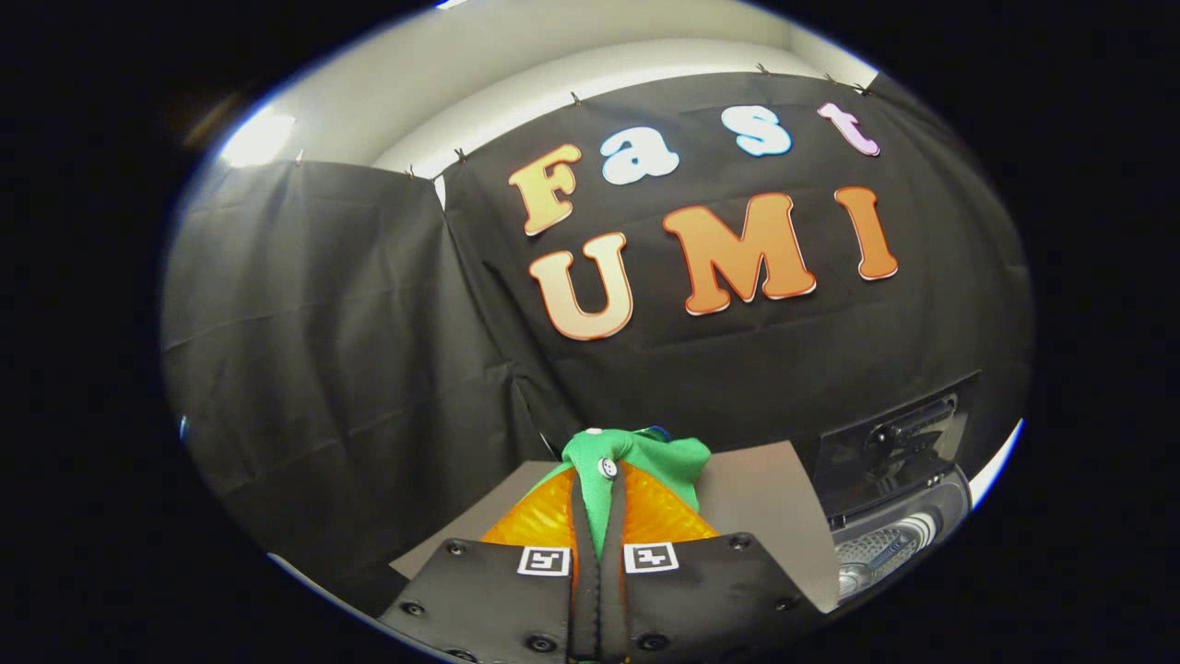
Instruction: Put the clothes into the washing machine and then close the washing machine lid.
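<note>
My gripper (597,503) is shut on a green garment (645,461) with white buttons. The cloth is pinched between the two orange fingers (530,521) and bunches up just above their tips. I am held up above the grey tabletop (756,516). The washing machine (899,535) stands to the right of the fingers and lower down. Its dark lid (899,443) stands raised behind an open drum (880,553) with a ribbed metal inside.
Black cloth walls (323,350) close the booth on the left and behind. The grey tabletop runs from under the fingers to the machine. A white ceiling (553,65) shows above the cloth.
</note>
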A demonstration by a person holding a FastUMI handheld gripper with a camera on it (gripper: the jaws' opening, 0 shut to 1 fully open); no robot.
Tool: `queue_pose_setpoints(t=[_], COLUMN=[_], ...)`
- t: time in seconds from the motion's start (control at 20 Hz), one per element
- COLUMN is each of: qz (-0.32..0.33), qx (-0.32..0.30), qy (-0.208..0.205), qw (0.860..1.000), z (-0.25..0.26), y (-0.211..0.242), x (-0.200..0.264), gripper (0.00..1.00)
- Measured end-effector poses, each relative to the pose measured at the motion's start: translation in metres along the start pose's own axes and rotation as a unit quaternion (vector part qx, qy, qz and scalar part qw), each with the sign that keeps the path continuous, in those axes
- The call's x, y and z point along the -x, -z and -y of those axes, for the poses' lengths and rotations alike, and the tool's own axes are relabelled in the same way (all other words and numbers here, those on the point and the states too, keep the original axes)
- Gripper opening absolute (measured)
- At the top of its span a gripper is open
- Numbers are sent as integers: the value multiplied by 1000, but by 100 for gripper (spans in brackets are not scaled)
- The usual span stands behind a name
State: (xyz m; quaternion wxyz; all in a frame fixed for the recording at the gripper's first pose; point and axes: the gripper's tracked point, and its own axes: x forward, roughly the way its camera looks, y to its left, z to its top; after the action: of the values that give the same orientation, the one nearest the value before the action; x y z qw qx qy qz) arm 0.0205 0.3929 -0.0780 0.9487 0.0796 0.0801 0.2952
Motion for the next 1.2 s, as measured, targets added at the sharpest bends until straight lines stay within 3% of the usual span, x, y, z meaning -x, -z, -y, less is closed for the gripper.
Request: queue_pose_setpoints(t=[0.25,0.7,0.9,1.2], qz=[35,66,62,23], qx=[-12,-3,-4,16], qy=[-13,13,33,73], qw=[999,998,998,997], z=[29,169,232,316], y=[-43,-101,-105,-72], x=[30,64,76,89], gripper=[8,8,8,8])
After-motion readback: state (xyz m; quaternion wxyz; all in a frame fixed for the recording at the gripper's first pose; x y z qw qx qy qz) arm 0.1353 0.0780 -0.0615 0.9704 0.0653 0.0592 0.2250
